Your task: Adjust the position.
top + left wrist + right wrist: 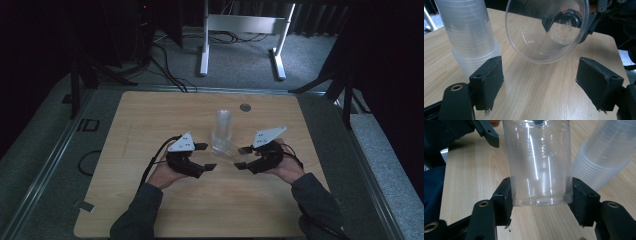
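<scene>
The right gripper (540,202) clamps a clear plastic cup (539,170) near its base, mouth offered leftward. The left gripper (539,82) waits wide open and empty, likely to receive it, beside the cup stack (222,131).

This looks like a lab or recording studio set up for data capture, not a home. A plain light-wood bench (150,200) with a round cable grommet (245,107) stands on grey carpet (240,60), framed by metal rails (47,165) along the floor. Black curtains or dark walls close off the sides, and black stand legs (75,85) rise at the corners. Loose cables (170,70) trail across the carpet behind, near the white legs of a height-adjustable desk frame (240,30). The lighting is dim
</scene>
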